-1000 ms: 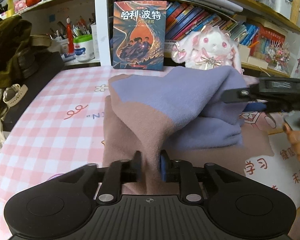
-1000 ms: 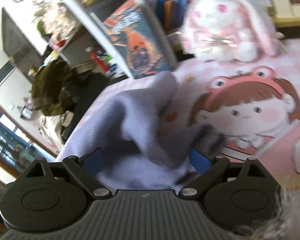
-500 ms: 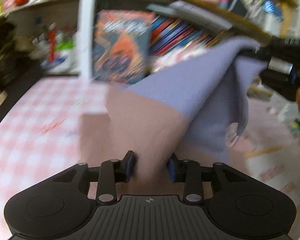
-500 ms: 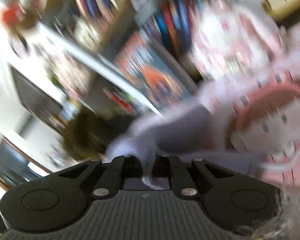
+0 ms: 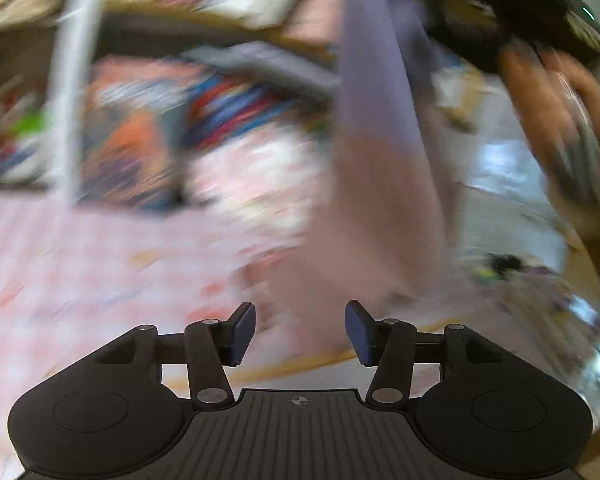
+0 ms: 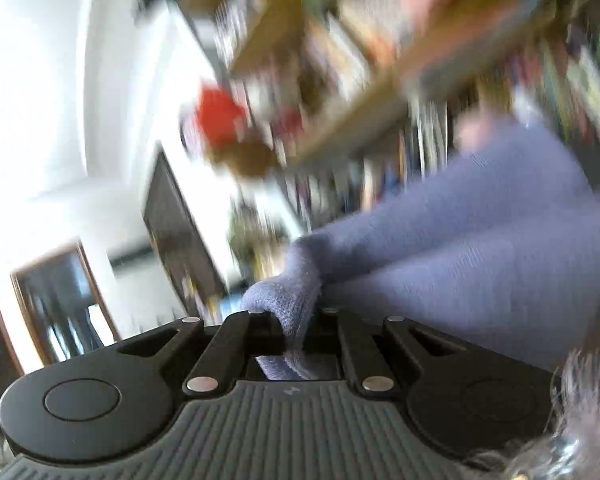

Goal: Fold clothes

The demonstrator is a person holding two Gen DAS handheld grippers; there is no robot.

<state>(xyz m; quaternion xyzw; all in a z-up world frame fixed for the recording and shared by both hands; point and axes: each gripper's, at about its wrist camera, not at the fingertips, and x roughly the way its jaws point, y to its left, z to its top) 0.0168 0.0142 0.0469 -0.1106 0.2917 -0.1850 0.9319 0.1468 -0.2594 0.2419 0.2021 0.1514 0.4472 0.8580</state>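
A knit garment, lavender above and dusty pink below, hangs in the air. In the blurred left wrist view the garment [image 5: 376, 184] dangles from the upper right, where a hand [image 5: 556, 120] holds the right gripper. My left gripper [image 5: 300, 330] sits below its hem with jaws opening; its blue pads [image 5: 244, 328] touch no cloth. In the right wrist view my right gripper [image 6: 298, 332] is shut on a lavender edge of the garment [image 6: 480, 256], which trails off to the right.
A pink checked tablecloth [image 5: 80, 264] covers the table below. A bookshelf with books [image 5: 228, 100] stands behind it, with an orange book cover [image 5: 128, 152] leaning at the left. White wall and a dark frame [image 6: 176, 220] show in the right wrist view.
The right gripper shut on the lavender edge and rose high, pulling the garment up off the table. The left gripper opened and let go of the pink hem.
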